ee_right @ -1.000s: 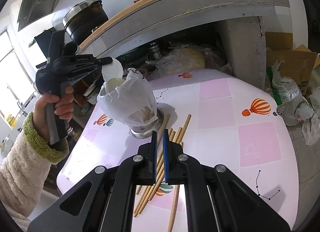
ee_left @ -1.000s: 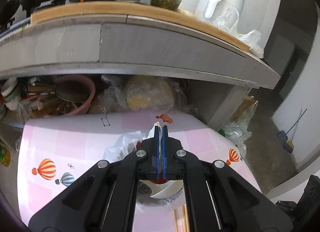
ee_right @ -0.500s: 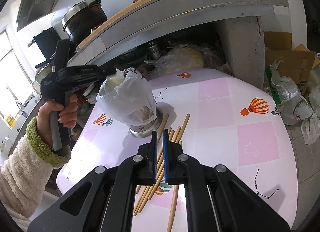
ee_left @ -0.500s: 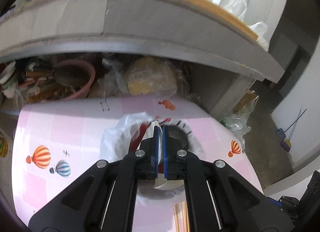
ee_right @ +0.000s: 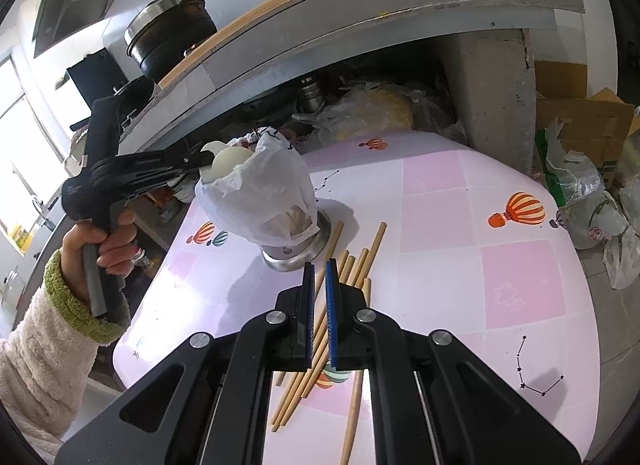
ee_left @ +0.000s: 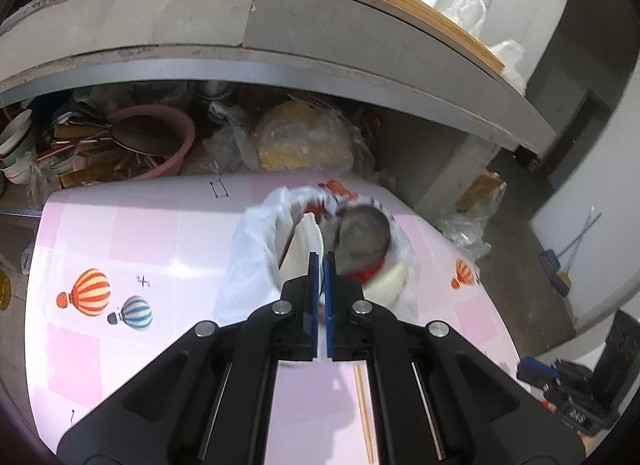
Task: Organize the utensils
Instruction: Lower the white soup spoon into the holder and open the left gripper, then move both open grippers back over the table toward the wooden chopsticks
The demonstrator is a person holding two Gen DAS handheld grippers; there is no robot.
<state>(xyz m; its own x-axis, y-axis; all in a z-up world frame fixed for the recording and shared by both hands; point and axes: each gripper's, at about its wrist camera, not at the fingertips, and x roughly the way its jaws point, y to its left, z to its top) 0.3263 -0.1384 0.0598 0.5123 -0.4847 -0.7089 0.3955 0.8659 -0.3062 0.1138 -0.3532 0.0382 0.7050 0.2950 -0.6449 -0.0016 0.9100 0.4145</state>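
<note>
A pink table [ee_right: 460, 225] with printed balloons fills most of the right wrist view, and its near edge is the first risk: anything you knock loose could roll off it. Toward its back left stands a metal cup [ee_right: 296, 255] lined with a loose white bag [ee_right: 264, 193] that billows wider than the cup itself. The bag is probably the main hazard. Its slack rim could snag what you lower in, and a sideways drag on it could tip the cup, which looks narrow at the base. Just beside the cup's base, a loose fan of chopsticks [ee_right: 356, 261] lies flat on the table, some overlapping. A cup that falls, or a careless brush, would likely scatter them toward the edge. Your left claw [ee_right: 206, 159] is clamped on a white spoon [ee_right: 230, 161], held at the bag's mouth and partly inside it. The left wrist view is blurred there, so you cannot tell how deep the spoon sits. The grip looks to be on a thin part of the spoon, so letting go too high may let it clatter in or bounce out. Your right claw [ee_right: 317, 269] hovers above the chopsticks, nearly closed, with nothing visibly between its pads. It must spread before going down, or it will push the sticks apart.
</note>
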